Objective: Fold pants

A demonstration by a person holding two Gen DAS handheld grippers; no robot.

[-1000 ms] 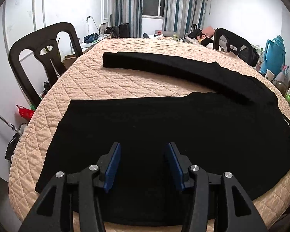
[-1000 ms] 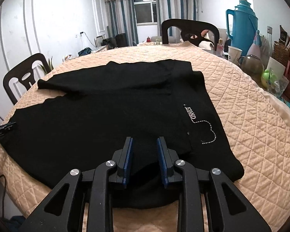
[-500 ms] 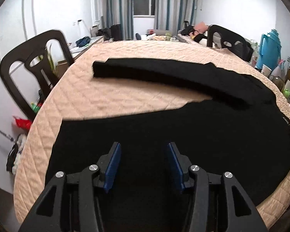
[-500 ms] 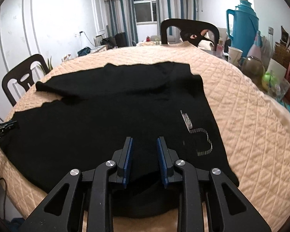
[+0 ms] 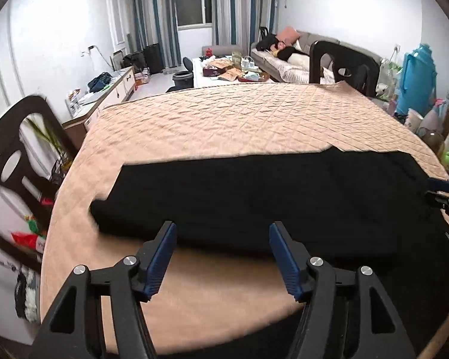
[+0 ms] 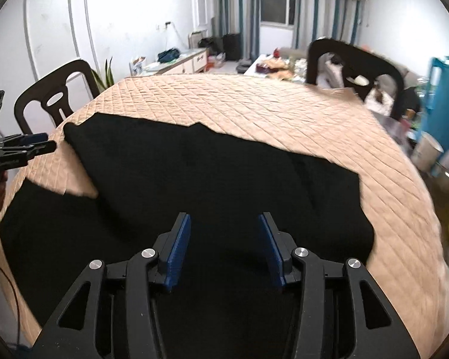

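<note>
Black pants [image 5: 269,191] lie across the near half of a round table with a beige quilted cover [image 5: 239,119]. They look folded lengthwise, with a leg end at the left. My left gripper [image 5: 221,239] is open and empty, just above the pants' near edge. My right gripper [image 6: 223,236] is open and empty above the pants [image 6: 209,173] near their waist end. The right gripper shows at the right edge of the left wrist view [image 5: 446,194]. The left gripper shows at the left edge of the right wrist view [image 6: 27,146].
Dark chairs stand at the table's left [image 5: 12,155] and far right [image 5: 341,62]. A blue thermos [image 5: 419,77], cups and bottles crowd the table's right edge. A sofa and a cluttered low table lie beyond.
The far pant leg, spread apart a second ago, now lies over the near one. Both grippers moved back and up. The right gripper's jaws, narrow before, now stand wide open.
</note>
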